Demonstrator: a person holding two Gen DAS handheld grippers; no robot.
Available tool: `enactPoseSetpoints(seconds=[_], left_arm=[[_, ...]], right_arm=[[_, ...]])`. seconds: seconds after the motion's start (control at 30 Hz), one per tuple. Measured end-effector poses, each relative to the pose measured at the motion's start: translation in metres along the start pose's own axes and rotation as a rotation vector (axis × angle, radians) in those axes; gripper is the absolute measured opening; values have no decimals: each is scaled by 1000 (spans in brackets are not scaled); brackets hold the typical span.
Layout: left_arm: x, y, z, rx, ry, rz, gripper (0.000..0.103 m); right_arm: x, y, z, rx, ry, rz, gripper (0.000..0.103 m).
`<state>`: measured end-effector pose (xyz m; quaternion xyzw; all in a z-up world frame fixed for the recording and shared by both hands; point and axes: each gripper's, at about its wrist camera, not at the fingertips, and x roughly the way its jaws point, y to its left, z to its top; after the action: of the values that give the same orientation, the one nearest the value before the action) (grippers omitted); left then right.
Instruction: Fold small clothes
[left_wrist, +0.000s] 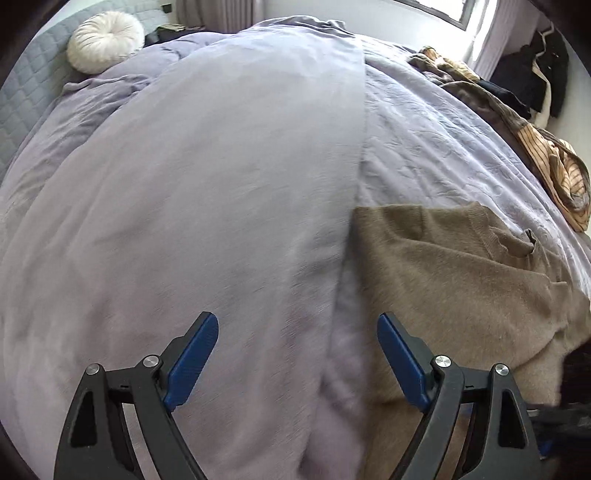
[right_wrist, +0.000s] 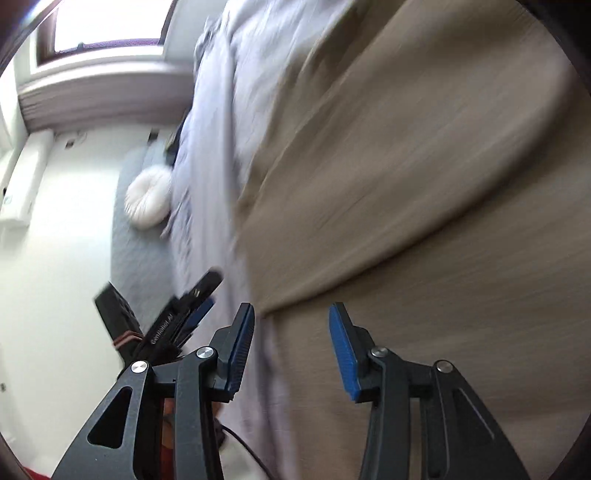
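A wide bed (left_wrist: 424, 122) carries everything, its textured pale lilac cover showing bare on the right. A smoother lavender duvet (left_wrist: 221, 203) lies over the left and middle, its straight edge running down the bed. A round white pleated cushion (left_wrist: 105, 40) rests at the grey quilted headboard (left_wrist: 26, 92). A flat taupe knitted sweater (left_wrist: 461, 280) lies on the cover, just beside the duvet's edge. A heap of brown and striped tan clothes (left_wrist: 546, 166) lies along the right side.

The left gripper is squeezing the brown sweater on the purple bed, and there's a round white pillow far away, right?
Not quite. In the left wrist view the left gripper is open and holds nothing; the brown sweater lies beside it. The round white pillow is indeed far off.
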<state>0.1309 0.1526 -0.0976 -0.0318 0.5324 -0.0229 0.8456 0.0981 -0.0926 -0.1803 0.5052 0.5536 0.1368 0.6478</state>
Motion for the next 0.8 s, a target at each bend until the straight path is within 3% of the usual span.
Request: enactPoseSetpoints(seconds=[0.13, 0.2, 0.47, 0.53, 0.6, 0.67, 0.8], left_arm=[[-5, 16, -11, -8, 27, 3, 90], [-9, 24, -15, -25, 30, -12, 90], [1, 35, -28, -67, 48, 14, 90], [3, 22, -28, -28, 51, -3, 90], [3, 4, -26, 27, 42, -8, 90], [4, -16, -23, 70, 31, -38, 90], [24, -51, -16, 106, 53, -74, 90]], right_arm=[[46, 13, -4, 6, -31, -12, 43], [57, 17, -1, 8, -32, -10, 6], [77, 12, -8, -13, 12, -100, 7], [66, 21, -11, -68, 47, -148, 8], [37, 28, -13, -143, 11, -203, 8], [-9, 26, -8, -192, -79, -278, 8], [-90, 12, 23, -266, -280, -547, 8]])
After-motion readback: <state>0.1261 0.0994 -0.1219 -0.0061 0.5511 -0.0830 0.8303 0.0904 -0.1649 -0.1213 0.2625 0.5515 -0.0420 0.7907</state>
